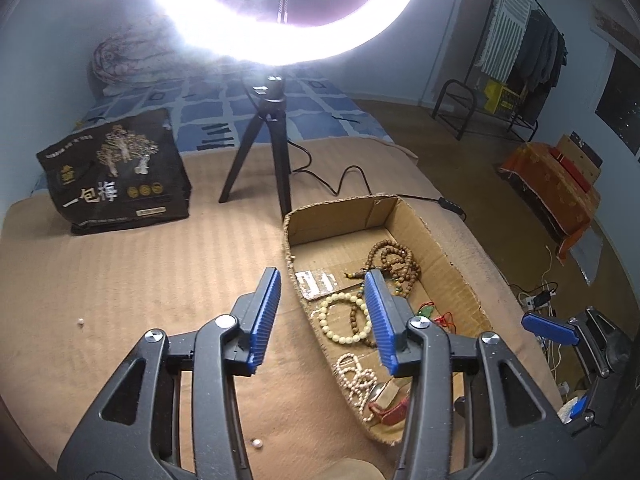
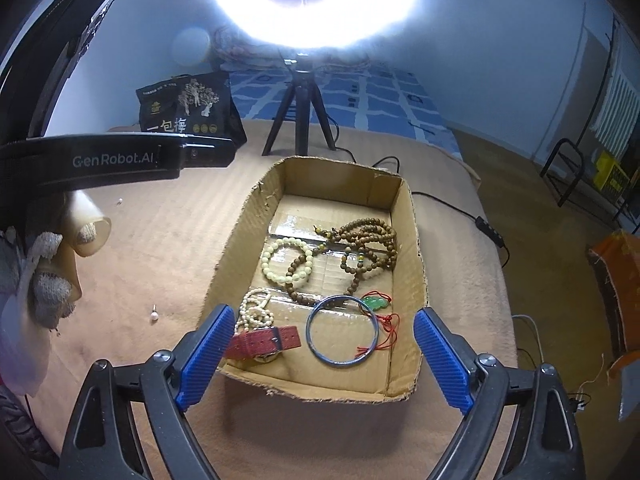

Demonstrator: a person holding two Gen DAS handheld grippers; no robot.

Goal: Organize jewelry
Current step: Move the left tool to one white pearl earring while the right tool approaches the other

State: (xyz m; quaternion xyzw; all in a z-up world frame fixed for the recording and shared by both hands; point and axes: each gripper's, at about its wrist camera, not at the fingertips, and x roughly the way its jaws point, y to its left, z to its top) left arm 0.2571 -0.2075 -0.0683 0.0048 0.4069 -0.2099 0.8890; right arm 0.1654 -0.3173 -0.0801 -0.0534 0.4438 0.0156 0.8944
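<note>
While both grippers hang above the tan blanket (image 2: 160,248) covering the bed, neither holds anything: the left gripper (image 1: 324,316) has its blue fingers (image 1: 264,320) spread moderately, straddling the near-left wall of the cardboard box (image 2: 414,240), and the right gripper (image 2: 320,356) has its fingers (image 2: 440,360) spread wide at the box's near end. All the gathered jewelry lies inside the box: a brown bead necklace (image 2: 368,248) coiled toward the far right, a pale bead bracelet (image 2: 286,260) just left of it and overlapping a strand of brown beads, a white pearl strand (image 2: 252,312) at the near left touching a red watch strap (image 2: 264,342), a blue bangle (image 2: 342,330) near the middle front, and a green pendant (image 2: 376,303) on red cord just beside the bangle's far rim. Two loose pearl pieces remain on the blanket left of the box, one near (image 2: 154,315) and one farther back (image 2: 119,201). Beyond the box stand a ring light's tripod (image 2: 300,116) and a black bag (image 2: 188,108).
</note>
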